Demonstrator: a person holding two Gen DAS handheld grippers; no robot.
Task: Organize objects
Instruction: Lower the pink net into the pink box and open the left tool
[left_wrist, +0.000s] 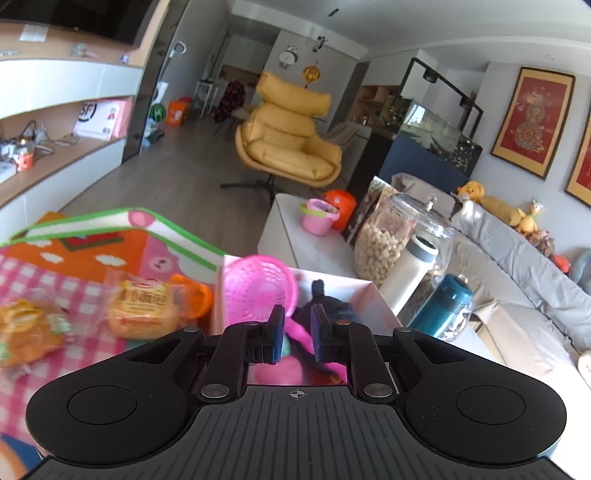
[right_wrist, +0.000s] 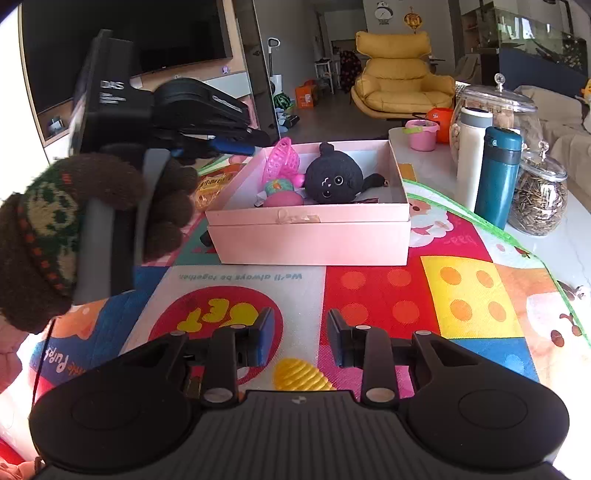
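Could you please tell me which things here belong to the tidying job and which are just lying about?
Job: pink box, black plush, pink basket, packaged buns, left gripper.
Lying about: teal flask, white bottle, seed jar, yellow armchair.

Pink box (right_wrist: 310, 236), black plush (right_wrist: 334, 182), pink basket (right_wrist: 282, 158); mat (right_wrist: 424, 291) multicolour, prob. cartoon print.

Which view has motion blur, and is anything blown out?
Left wrist: the wrapped orange buns on the pink checked cloth are smeared, while the yellow armchair stays fairly sharp. Right wrist: the pink cardboard box is crisp; the left edge is washed out white; fisheye bending in both.
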